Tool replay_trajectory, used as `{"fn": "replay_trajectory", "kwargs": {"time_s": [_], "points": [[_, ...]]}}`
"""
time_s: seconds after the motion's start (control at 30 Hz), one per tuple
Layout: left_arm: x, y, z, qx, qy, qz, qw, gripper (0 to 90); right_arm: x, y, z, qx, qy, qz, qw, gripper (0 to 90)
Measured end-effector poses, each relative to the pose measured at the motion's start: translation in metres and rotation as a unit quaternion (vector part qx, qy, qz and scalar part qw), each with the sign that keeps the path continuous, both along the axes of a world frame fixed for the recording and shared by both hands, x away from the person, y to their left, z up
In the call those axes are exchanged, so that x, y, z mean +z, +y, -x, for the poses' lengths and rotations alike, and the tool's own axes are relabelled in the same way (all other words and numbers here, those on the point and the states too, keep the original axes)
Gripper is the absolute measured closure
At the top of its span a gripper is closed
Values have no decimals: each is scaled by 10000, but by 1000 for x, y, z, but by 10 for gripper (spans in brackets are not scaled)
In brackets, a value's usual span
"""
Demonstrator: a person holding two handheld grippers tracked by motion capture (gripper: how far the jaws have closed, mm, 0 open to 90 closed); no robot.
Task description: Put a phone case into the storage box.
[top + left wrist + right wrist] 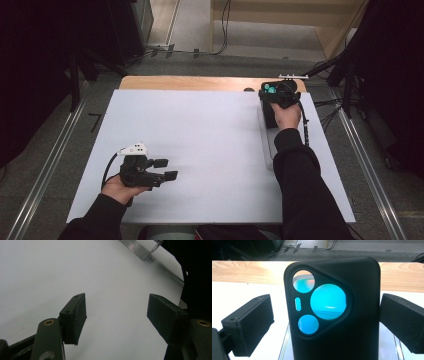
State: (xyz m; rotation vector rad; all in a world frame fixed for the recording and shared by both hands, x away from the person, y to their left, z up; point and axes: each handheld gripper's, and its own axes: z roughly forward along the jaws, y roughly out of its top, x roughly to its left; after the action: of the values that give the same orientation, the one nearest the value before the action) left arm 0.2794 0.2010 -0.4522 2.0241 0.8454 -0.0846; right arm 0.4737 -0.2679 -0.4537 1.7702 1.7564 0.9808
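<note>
A black phone case (352, 340) stands upright at the far right of the white table (200, 130), with teal showing through its camera cut-outs. My right gripper (327, 320) is open around its upper part, one jaw on each side. A clear gap shows at the left pad (249, 327), and the right pad sits very close to the case's edge. From above, the right gripper (274, 92) is near the table's far edge, over the case (269, 114). My left gripper (166, 169) hovers open over the near left of the table with nothing between its jaws (116, 312).
A long clear plastic stand (268, 150) lies along the right side of the table under the case, and its ribbed end (140, 248) is in the left gripper view. A wooden strip (200, 83) edges the far side. Cables and dark equipment surround the table.
</note>
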Motion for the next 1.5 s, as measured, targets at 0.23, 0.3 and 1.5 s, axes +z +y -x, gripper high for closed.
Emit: {"fn": "replay_trajectory", "kwargs": {"time_s": [0.23, 0.3, 1.5], "points": [[0, 1, -1, 4, 20, -3, 10000, 321, 4, -2, 3, 66, 46, -64, 9999, 0], [0, 1, -1, 3, 29, -1, 10000, 321, 8, -3, 6, 53, 89, -61, 9999, 0], [3, 1, -3, -136, 78, 1, 9999, 319, 57, 33, 102, 1756, 53, -527, 9830, 75]]}}
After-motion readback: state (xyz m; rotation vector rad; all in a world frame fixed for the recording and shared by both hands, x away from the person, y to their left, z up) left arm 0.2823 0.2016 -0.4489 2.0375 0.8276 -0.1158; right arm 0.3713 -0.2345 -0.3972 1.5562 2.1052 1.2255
